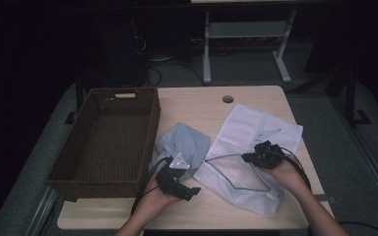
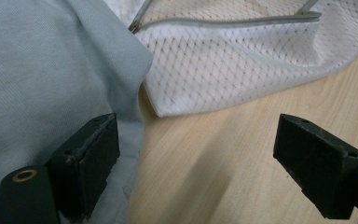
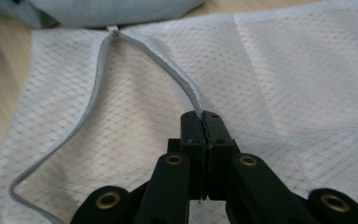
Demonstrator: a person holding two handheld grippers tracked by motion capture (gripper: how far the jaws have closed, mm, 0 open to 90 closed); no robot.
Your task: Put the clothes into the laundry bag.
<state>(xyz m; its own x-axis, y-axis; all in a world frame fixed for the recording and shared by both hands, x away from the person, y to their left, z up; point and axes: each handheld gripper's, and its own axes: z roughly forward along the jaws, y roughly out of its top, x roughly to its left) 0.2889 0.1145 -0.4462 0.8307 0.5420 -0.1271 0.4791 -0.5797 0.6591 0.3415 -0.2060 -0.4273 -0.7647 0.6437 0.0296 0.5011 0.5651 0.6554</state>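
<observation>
Right hand-held gripper (image 3: pixel 204 116) clamped on mesh bag's (image 3: pixel 307 84) zipper edge, left hand-held gripper (image 2: pixel 196 154) wide open beside blue cloth (image 2: pixel 42 70)

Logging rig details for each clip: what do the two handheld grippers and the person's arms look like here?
Both grippers are black. The left gripper carries a grey three-cornered plate on top; its black blocky jaws have flat pads with small screw holes and a brass-coloured rivet at a link. The right gripper shows several such brass-coloured rivets on its black links. Thin black cables trail from each. The forearms are bare, no sleeves visible.
</observation>
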